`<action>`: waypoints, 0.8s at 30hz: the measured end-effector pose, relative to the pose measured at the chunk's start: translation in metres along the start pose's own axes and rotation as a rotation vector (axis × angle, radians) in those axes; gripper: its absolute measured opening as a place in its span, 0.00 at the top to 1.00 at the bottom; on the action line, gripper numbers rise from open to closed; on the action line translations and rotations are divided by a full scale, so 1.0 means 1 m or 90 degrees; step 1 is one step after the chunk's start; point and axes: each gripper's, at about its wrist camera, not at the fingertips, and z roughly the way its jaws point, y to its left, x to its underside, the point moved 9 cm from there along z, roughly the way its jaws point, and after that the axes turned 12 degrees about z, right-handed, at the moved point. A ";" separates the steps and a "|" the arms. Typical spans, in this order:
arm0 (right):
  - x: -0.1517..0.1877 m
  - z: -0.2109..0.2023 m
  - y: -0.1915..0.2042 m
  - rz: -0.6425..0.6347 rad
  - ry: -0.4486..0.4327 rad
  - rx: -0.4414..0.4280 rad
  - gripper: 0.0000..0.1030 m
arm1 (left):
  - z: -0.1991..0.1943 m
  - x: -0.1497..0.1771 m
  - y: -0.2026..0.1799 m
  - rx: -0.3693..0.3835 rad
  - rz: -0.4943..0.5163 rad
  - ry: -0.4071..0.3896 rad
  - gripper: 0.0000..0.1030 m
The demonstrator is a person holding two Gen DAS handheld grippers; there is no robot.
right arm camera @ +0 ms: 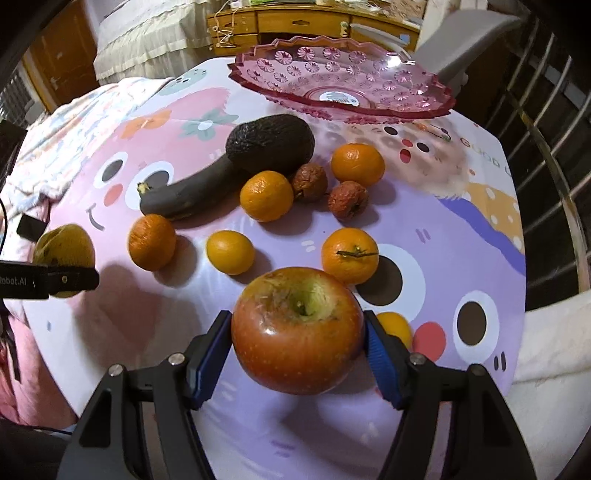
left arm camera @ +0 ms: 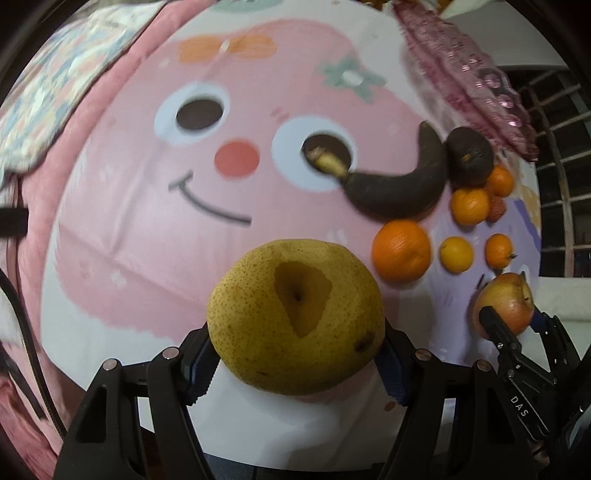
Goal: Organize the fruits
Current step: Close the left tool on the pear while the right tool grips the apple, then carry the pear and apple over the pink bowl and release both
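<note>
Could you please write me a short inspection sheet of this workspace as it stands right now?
Surface: cartoon-print tablecloth.
Job's things: empty pink glass dish at the far edge; blackened banana, avocado, oranges and two shrivelled fruits loose.
Clutter: nothing seen.
Grippers: left hand-held gripper clamps a yellow pear; right hand-held gripper clamps a red apple.
Cables: black cable at left.
Surroundings: wooden drawers, metal railing.

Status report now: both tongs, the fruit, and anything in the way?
Left tongs shut on pear. Right tongs shut on apple. Pink dish empty, far side. Oranges lie between.
</note>
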 end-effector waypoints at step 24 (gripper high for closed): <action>-0.140 -0.071 0.007 0.047 -0.127 0.028 0.33 | -0.102 -0.184 -0.055 0.014 0.240 -0.128 0.31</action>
